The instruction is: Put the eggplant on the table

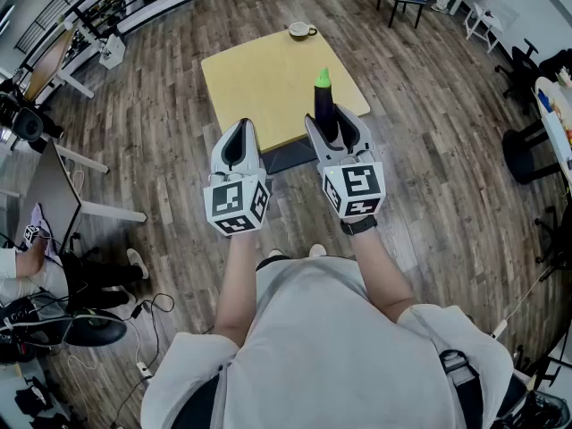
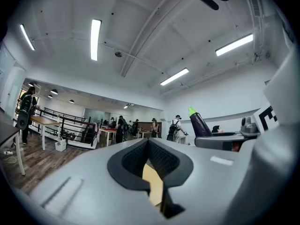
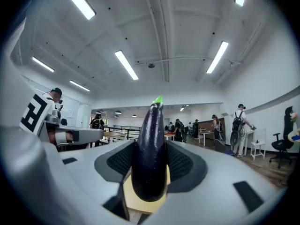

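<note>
Carry step: right gripper (image 1: 333, 128) grips the dark purple, green-capped eggplant (image 1: 323, 99) upright over the square tan table (image 1: 259, 79). Next: lower, release. Left gripper (image 1: 239, 137) closed, empty.

Left gripper (image 1: 239, 128) level, jaws together; right gripper (image 1: 332, 123) level, jaws clamped on eggplant (image 1: 323, 96).

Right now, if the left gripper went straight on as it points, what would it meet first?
Nothing close: the left gripper points level above the square tan wooden table, with open room beyond, though depth is unclear.
</note>
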A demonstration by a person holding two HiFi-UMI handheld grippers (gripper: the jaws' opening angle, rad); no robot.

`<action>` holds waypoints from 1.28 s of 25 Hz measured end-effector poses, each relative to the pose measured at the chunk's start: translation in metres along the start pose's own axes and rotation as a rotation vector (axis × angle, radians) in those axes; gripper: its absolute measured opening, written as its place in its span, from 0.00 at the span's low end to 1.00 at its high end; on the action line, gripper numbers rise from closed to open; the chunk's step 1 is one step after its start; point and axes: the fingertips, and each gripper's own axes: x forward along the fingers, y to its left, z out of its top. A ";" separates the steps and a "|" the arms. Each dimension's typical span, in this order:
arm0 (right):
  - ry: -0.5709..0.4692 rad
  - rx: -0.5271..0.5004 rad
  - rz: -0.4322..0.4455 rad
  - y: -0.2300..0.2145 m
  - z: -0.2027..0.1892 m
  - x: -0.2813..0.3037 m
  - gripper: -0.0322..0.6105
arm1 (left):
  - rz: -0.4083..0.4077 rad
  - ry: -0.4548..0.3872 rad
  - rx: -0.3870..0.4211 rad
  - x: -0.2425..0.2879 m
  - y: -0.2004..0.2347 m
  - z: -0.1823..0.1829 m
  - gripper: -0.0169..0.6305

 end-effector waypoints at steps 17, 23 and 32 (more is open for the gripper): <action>0.053 -0.006 0.090 -0.010 -0.035 0.039 0.37 | -0.007 0.025 0.019 0.042 -0.003 -0.027 0.04; 0.040 0.023 0.052 -0.038 -0.025 0.117 0.37 | -0.002 0.001 0.023 0.106 0.043 -0.014 0.04; 0.029 -0.028 0.079 -0.031 -0.009 0.243 0.37 | 0.021 0.015 0.076 0.210 0.125 -0.004 0.04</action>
